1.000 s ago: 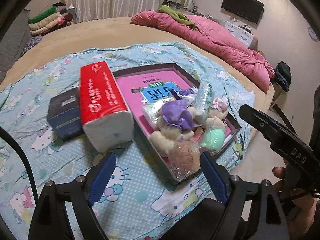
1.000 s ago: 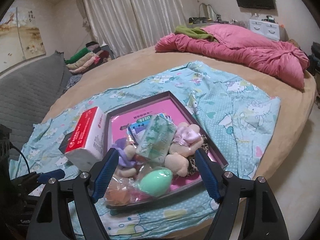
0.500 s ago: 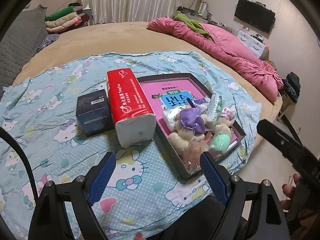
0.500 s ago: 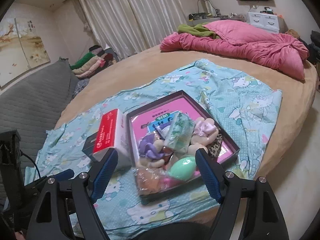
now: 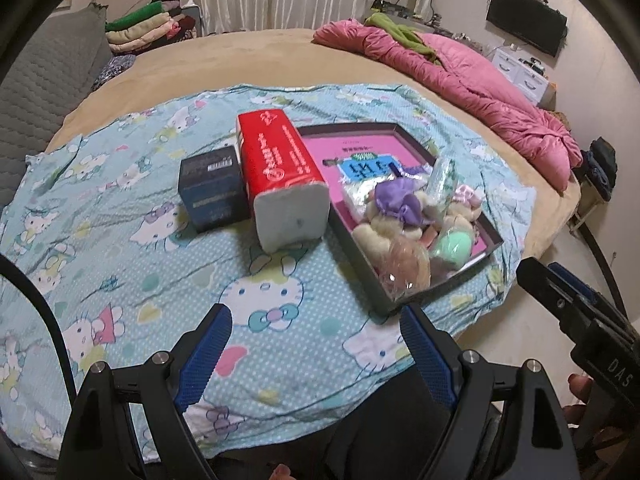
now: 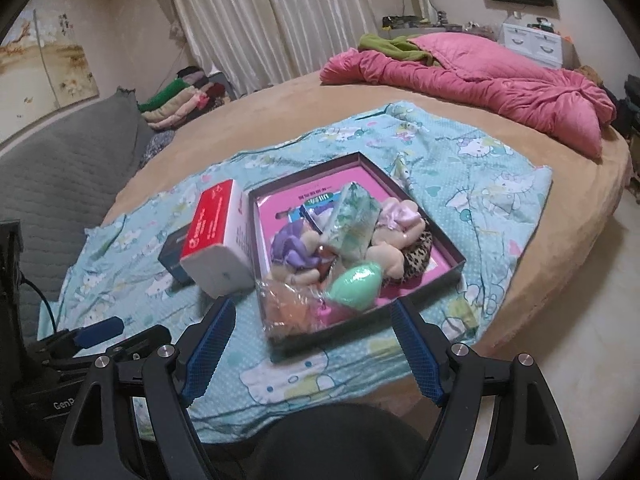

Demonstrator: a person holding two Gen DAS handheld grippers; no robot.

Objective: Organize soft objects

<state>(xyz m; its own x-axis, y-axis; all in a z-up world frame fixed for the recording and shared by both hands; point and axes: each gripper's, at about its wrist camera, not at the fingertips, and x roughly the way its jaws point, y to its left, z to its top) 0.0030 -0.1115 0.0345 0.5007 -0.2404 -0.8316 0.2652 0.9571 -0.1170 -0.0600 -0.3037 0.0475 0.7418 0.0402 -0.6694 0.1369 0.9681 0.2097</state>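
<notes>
A dark shallow box [image 5: 452, 280] [image 6: 448, 268] with a pink lining lies on the cartoon-cat sheet [image 5: 120, 264] and holds a heap of soft things: a purple scrunchie [image 5: 396, 202] [image 6: 290, 246], a mint sponge egg [image 5: 452, 246] [image 6: 354, 282], cream plush pieces [image 6: 390, 260], a green-patterned tissue pack [image 6: 352, 222] and a cellophane-wrapped orange puff [image 5: 404, 266] [image 6: 288, 302]. To the box's left stand a red tissue pack [image 5: 276, 164] [image 6: 212, 224] and a small dark box [image 5: 212, 188]. My left gripper [image 5: 314, 332] hovers open over bare sheet, short of them. My right gripper [image 6: 312, 324] is open just short of the box's near edge, nothing between its pads.
A crumpled pink duvet [image 5: 460, 76] [image 6: 480, 76] lies at the far right of the round tan bed [image 5: 240, 56]. Folded clothes [image 6: 180, 100] are stacked at the back left beside a grey quilted headboard [image 6: 60, 168]. The bed's edge and floor [image 6: 580, 320] are on the right.
Both grippers have drawn back from the dark box, which now looks smaller and farther off. More of the sheet lies between the left gripper and the objects.
</notes>
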